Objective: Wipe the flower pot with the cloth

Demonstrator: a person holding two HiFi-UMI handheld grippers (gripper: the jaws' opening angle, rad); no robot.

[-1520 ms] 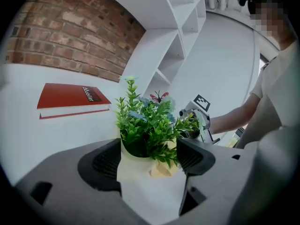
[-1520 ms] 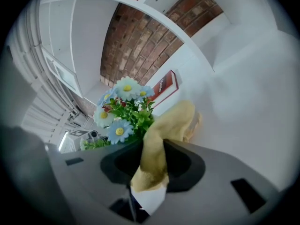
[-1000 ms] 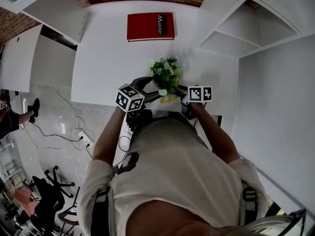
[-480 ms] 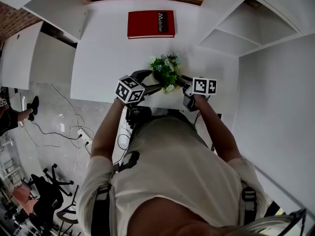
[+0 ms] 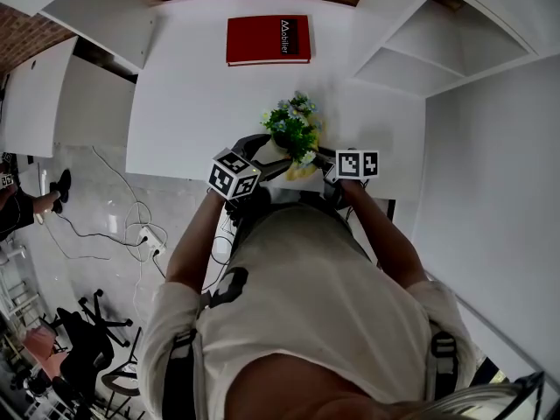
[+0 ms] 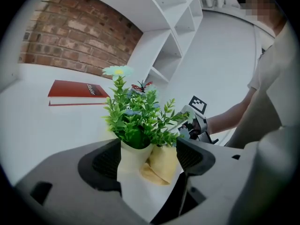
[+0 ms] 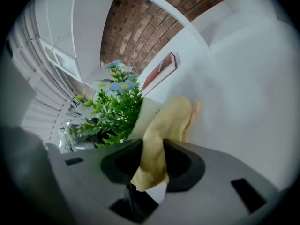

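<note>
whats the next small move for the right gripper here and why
Probably slide the right gripper so its folded yellow cloth rubs down the white cone-shaped flower pot. The cloth is pinched in its fingers and lies on the pot's wall just under the green leaves, while the left gripper clamps the pot steady.

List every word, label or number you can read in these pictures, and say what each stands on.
"Mobilier": white print on the dark band of the red book, head view.
The same print in the left gripper view: too blurred to read.
The marker cubes: black-and-white squares only, no letters or numbers.
</note>
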